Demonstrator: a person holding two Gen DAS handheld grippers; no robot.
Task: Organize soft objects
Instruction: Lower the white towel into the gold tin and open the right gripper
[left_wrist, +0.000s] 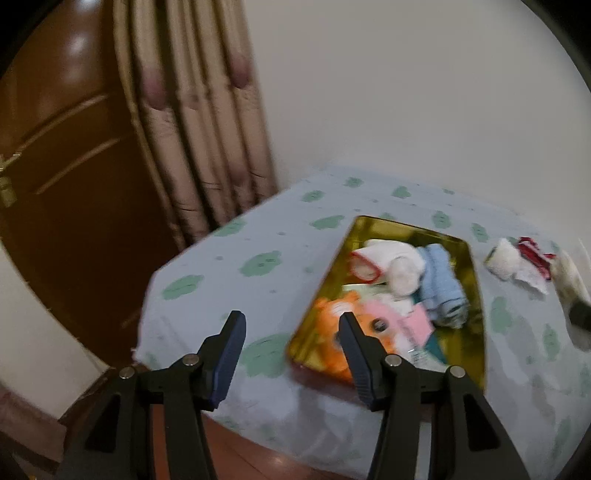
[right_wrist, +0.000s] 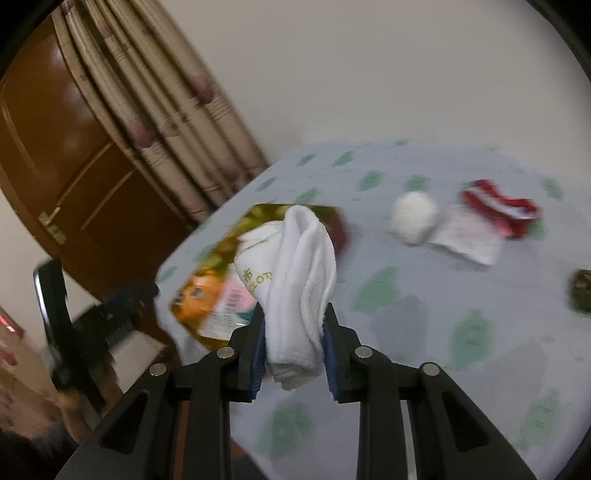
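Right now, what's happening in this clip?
A person is sorting soft items into a gold tin on a bed with a green-patterned sheet. The right claw is shut on a folded white cloth, held above the sheet. The left claw is open and holds nothing. The tin already holds a blue cloth and an orange plush. A white ball and a red-and-white piece lie loose on the sheet.

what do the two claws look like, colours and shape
Both match. The left claw and right claw have matte black angular linkage arms with triangular cut-outs, round silver pivot pins at the joints, and two tapered black fingers faced with dark blue ribbed pads. No cables, markings or sleeves show.
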